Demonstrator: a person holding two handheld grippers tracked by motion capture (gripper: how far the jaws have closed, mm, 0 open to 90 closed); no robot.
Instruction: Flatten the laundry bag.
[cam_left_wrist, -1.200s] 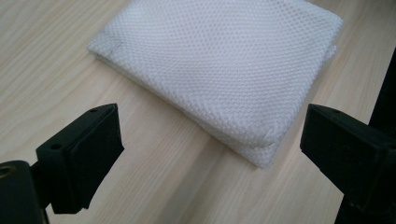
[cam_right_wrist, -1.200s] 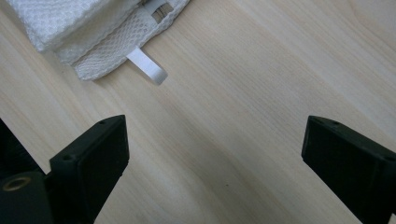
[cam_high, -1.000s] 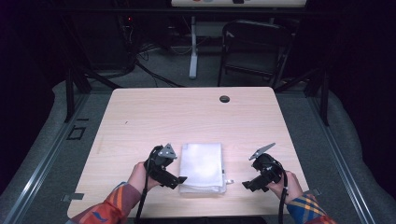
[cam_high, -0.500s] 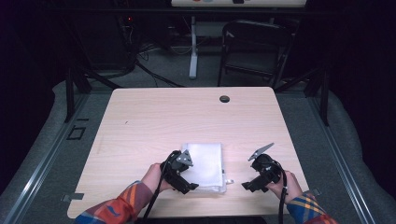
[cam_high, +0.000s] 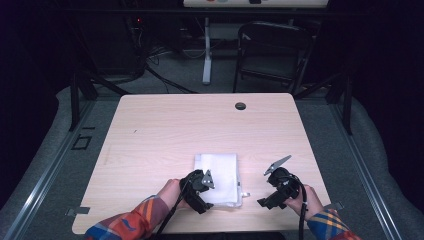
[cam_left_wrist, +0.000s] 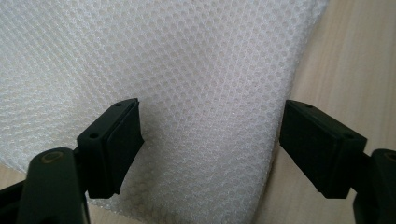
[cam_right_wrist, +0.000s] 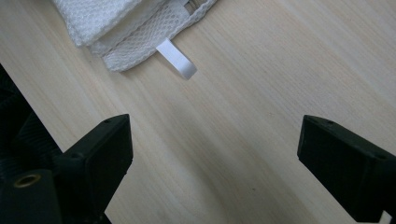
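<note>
My left tool (cam_left_wrist: 210, 144) has been closing, jaws apart over the mesh bag (cam_left_wrist: 187, 70); I'd pinch one edge. Right tool (cam_right_wrist: 215, 163) gapes over bare bench (cam_right_wrist: 261, 93).

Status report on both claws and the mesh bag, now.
Left claw open, jaws just been closing, astride folded white mesh bag, not gripping. Right claw open over bare wooden table. Nothing in the way.

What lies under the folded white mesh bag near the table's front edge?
The mesh bag lies flat on the wooden table, with bare wood around its edges. Its folded layers are opaque, so anything beneath or inside them is hidden. The left tongs hover open over it.
</note>
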